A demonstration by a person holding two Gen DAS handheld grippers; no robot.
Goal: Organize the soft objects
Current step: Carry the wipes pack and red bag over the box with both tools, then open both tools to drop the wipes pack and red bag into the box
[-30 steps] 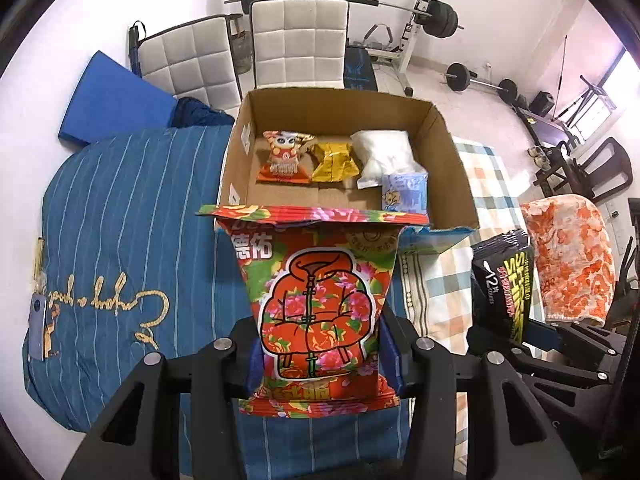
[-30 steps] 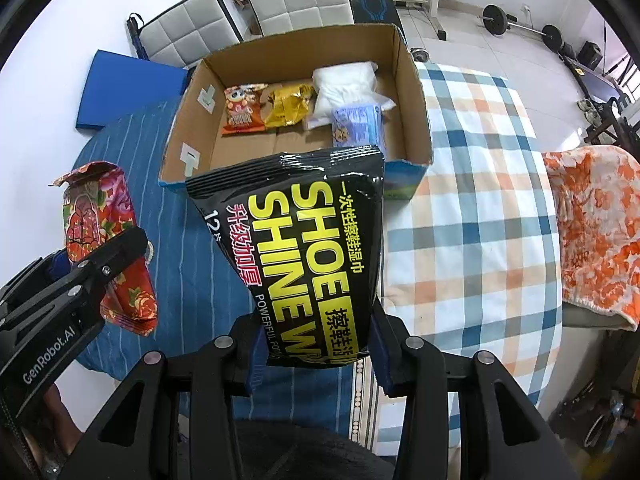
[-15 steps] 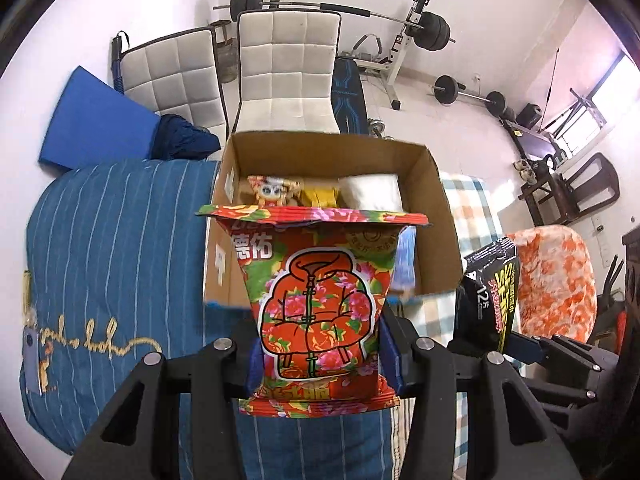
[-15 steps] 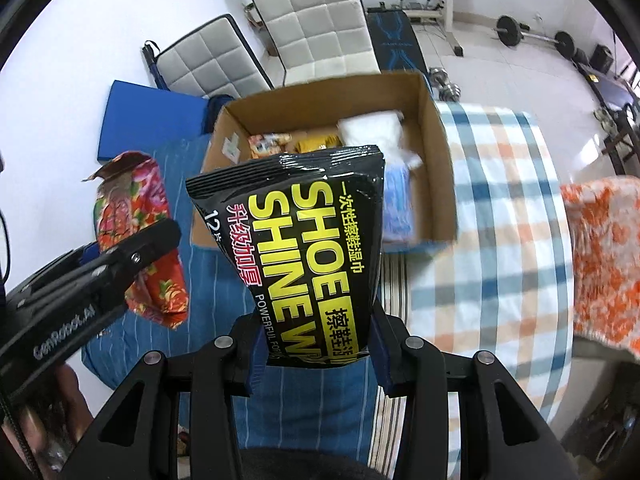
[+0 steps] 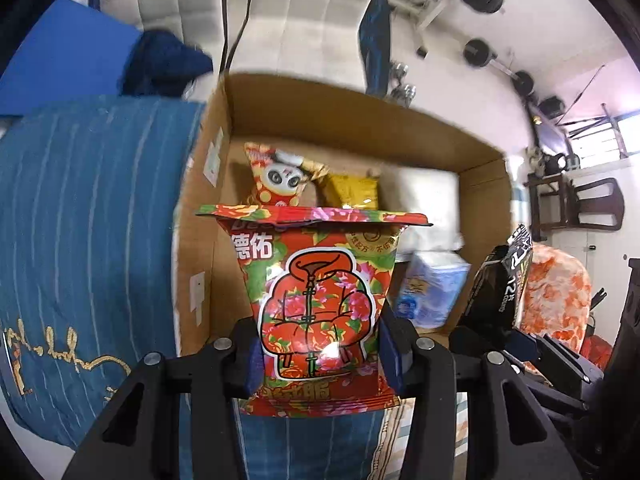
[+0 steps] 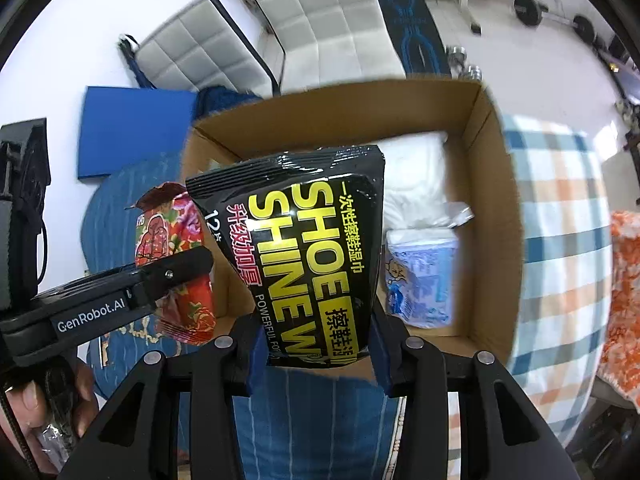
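My left gripper [image 5: 320, 356] is shut on a red floral snack pack [image 5: 316, 304] and holds it upright at the near left edge of the open cardboard box [image 5: 360, 120]. My right gripper [image 6: 312, 352] is shut on a black shoe-shine wipes pack [image 6: 308, 256], held above the box's [image 6: 496, 216] near edge. Inside the box lie a red panda pack [image 5: 276, 176], a yellow pack [image 5: 352, 192], a white pack [image 6: 416, 176] and a blue tissue pack [image 6: 420, 280]. The floral pack [image 6: 172, 248] also shows in the right wrist view, the black pack [image 5: 500, 280] in the left.
The box stands on a blue striped cloth [image 5: 80, 220] beside a checked cloth [image 6: 560, 216]. Two white padded chairs [image 6: 320, 16] and a blue mat [image 6: 132, 128] lie beyond. An orange floral cushion [image 5: 560, 300] is at the right. Gym weights [image 5: 476, 52] stand farther back.
Both grippers have moved forward toward the box with their packs; the box now looks much larger and closer in both views. Both grips are unchanged.
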